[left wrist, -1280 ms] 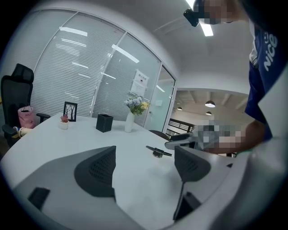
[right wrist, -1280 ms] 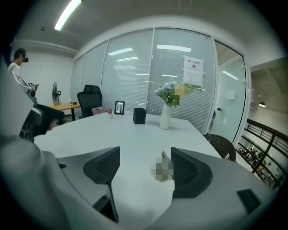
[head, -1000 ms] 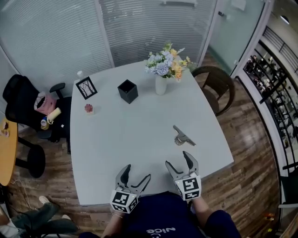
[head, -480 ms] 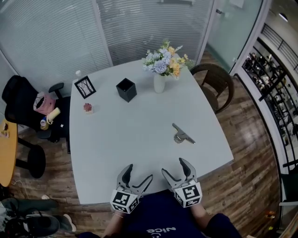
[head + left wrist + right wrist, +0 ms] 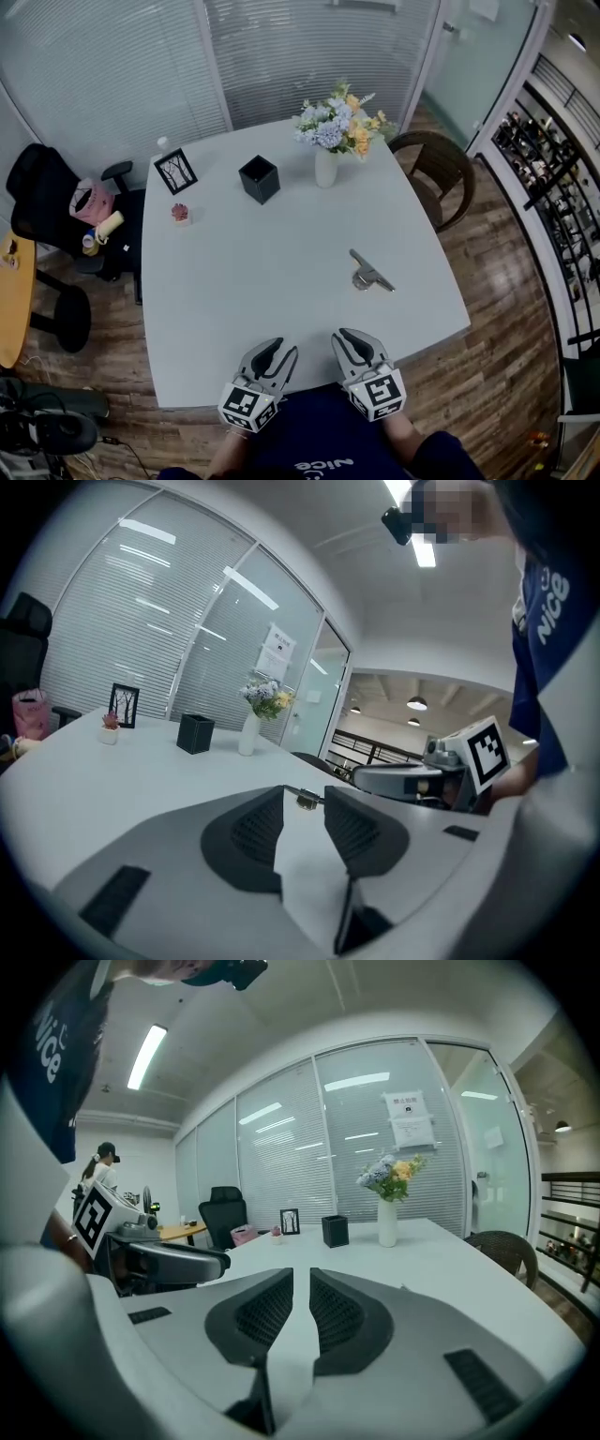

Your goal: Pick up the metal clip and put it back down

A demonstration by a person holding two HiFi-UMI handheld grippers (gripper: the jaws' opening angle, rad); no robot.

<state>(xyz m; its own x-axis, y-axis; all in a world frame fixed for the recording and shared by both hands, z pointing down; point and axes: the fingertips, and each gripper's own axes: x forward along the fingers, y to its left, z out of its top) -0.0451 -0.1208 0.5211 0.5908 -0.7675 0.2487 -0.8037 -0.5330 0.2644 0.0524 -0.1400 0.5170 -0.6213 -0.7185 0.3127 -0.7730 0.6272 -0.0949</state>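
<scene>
The metal clip (image 5: 368, 275) lies flat on the white table (image 5: 253, 272), right of centre. Both grippers hover at the near table edge, well short of it. My left gripper (image 5: 278, 352) is closing, a clear gap still between its pads and nothing in it. My right gripper (image 5: 348, 338) is also closing, down to a thin slit, empty too. In the left gripper view the clip (image 5: 306, 801) shows far off beyond the left gripper (image 5: 305, 790), with the right gripper (image 5: 398, 780) beside it. The right gripper view shows the right gripper (image 5: 301, 1275) over bare table.
A vase of flowers (image 5: 325, 165), a black box (image 5: 259, 180), a small picture frame (image 5: 174, 172) and a tiny potted plant (image 5: 179, 215) stand along the far side. A brown chair (image 5: 441, 173) sits at the right, a black office chair (image 5: 47, 202) at the left.
Both grippers' jaws have swung from wide open to nearly closed. They stay at the near edge; the clip has not moved.
</scene>
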